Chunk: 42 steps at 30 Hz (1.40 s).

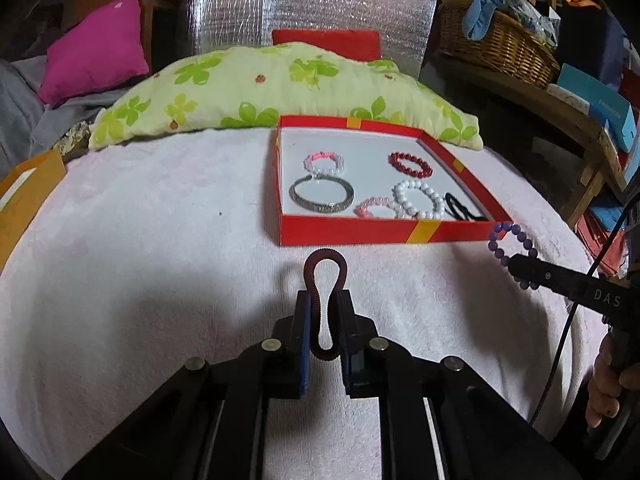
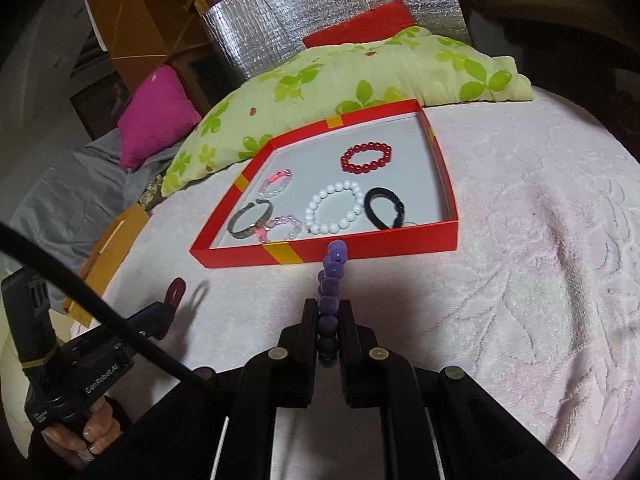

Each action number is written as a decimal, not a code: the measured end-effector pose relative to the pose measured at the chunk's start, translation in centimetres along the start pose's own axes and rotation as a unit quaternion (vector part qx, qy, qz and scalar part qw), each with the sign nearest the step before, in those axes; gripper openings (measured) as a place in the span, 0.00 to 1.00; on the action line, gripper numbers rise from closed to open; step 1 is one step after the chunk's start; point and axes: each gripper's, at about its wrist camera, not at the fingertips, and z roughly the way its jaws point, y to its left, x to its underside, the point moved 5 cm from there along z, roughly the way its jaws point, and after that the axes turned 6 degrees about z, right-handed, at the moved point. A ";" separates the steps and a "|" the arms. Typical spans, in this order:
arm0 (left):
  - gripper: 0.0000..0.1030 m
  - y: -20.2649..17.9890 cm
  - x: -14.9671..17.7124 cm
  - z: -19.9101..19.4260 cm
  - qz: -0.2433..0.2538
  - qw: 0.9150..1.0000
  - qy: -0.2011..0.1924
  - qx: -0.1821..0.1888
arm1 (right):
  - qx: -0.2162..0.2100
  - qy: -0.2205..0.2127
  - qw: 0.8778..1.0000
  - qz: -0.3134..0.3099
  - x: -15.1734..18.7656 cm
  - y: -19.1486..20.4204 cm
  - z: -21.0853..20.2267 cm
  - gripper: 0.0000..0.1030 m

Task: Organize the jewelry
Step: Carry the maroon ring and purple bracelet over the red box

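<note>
Left claw (image 1: 325, 300) is clamped tight on a dark maroon coiled band (image 1: 324, 276), squeezed into a long loop that pokes out past the fingertips. Right claw (image 2: 329, 312) is pinched hard on a purple bead bracelet (image 2: 334, 268), held edge-on so the beads stack up in a line towards the box. Both are hovering over the pale pink bedcover (image 2: 520, 240), just short of the near wall of the red box (image 1: 360, 232).

Inside the box: a silver bangle (image 1: 322, 198) near left, a white bead bracelet (image 1: 420, 198) near middle, a black hair tie (image 1: 460, 208) near right, a red bead bracelet (image 1: 410, 164) far right, and two pinkish bead bracelets.

The best room looks to be at the far left and centre. I'd carry each piece clear over the near wall first, lower it close to the white floor, then let go, so nothing bounces or lands on its neighbours. The coiled band may spring as it's released.
</note>
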 end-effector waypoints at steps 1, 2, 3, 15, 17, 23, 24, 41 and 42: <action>0.13 -0.1 -0.1 -0.1 0.002 1.000 -0.003 0.000 | -0.003 -0.001 1.000 -0.001 0.0 0.1 -0.1 0.10; 0.13 -0.2 -0.2 -0.1 0.005 1.000 -0.005 -0.001 | -0.006 -0.002 1.000 -0.001 -0.1 0.3 -0.2 0.10; 0.13 -0.3 -0.3 -0.2 0.010 1.000 -0.007 -0.003 | -0.008 -0.003 1.000 -0.001 -0.1 0.4 -0.2 0.10; 0.13 -1.0 -0.5 -0.7 0.047 0.998 -0.012 -0.039 | -0.024 -0.003 1.000 -0.010 -0.2 2.3 -0.5 0.10; 0.13 -0.8 -0.6 -0.9 0.046 0.998 -0.015 -0.042 | -0.020 0.002 1.000 -0.015 -0.2 2.8 -0.2 0.10; 0.13 -0.2 -1.0 -1.3 0.041 0.998 -0.022 -0.048 | -0.028 0.008 0.999 -0.026 -1.6 4.3 0.2 0.10; 0.13 -0.1 -1.0 -1.4 0.040 0.998 -0.022 -0.048 | -0.031 0.009 0.999 -0.027 -1.9 4.6 0.4 0.10; 0.13 -0.2 -1.1 -0.5 0.041 0.998 -0.006 -0.055 | -0.019 -0.050 0.998 0.018 -9.8 2.2 2.9 0.10; 0.13 -0.3 -1.3 -0.5 0.039 0.998 -0.006 -0.052 | -0.017 -0.050 0.998 0.022 -9.9 1.8 2.9 0.10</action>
